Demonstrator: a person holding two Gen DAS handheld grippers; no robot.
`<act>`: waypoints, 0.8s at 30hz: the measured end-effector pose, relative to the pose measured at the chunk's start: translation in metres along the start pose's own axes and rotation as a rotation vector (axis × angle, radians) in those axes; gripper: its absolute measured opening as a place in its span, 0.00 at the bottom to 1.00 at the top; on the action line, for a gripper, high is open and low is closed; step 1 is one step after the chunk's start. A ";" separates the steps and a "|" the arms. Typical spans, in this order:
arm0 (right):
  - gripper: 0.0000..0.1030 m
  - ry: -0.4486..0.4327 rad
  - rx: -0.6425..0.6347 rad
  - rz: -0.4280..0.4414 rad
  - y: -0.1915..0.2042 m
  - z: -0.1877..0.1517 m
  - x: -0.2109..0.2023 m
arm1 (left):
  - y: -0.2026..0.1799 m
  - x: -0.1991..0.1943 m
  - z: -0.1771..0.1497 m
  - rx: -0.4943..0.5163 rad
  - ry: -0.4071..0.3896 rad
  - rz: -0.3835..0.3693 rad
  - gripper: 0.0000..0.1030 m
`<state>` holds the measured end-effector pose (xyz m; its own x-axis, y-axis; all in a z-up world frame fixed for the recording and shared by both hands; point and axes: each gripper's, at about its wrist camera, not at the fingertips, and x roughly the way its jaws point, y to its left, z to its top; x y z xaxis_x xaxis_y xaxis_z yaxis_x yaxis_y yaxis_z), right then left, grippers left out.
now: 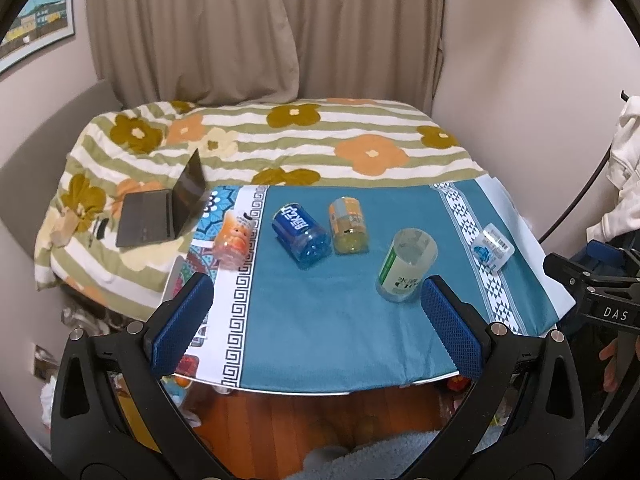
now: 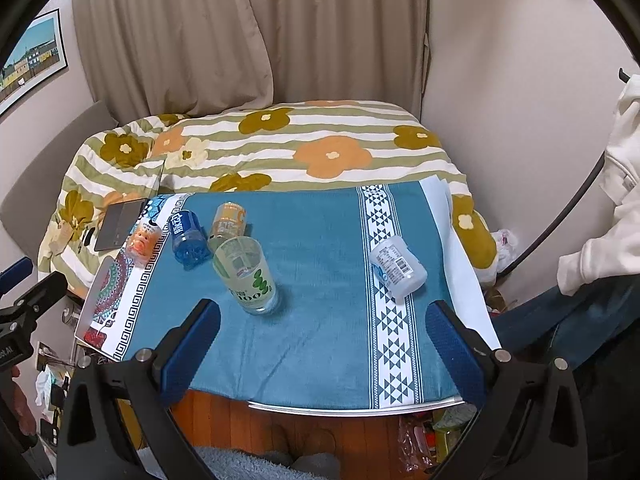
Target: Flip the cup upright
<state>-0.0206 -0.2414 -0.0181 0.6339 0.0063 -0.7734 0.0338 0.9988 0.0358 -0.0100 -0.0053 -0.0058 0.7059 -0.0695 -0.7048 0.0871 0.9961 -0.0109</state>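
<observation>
Several cups are on a table under a blue cloth. A clear cup with green print stands upright near the middle, also in the right wrist view. A blue cup, a yellow-orange cup, an orange cartoon cup and a white cup with a barcode label rest on the cloth. My left gripper is open and empty above the near table edge. My right gripper is open and empty, also near the front edge.
A bed with a flowered striped blanket lies behind the table, with an open laptop on it. Curtains hang behind. A person's clothing is at the right. Clutter lies on the wooden floor under the table.
</observation>
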 end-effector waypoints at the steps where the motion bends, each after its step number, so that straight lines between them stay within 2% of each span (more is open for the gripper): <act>1: 0.99 -0.001 -0.001 -0.001 0.000 0.000 0.000 | 0.000 -0.001 0.001 -0.001 -0.002 0.000 1.00; 24: 0.99 -0.009 0.002 -0.016 -0.002 0.002 -0.001 | -0.004 0.000 0.014 0.017 -0.028 -0.017 1.00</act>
<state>-0.0195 -0.2436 -0.0164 0.6405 -0.0101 -0.7679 0.0454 0.9987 0.0248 -0.0004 -0.0106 0.0044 0.7238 -0.0881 -0.6843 0.1111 0.9938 -0.0103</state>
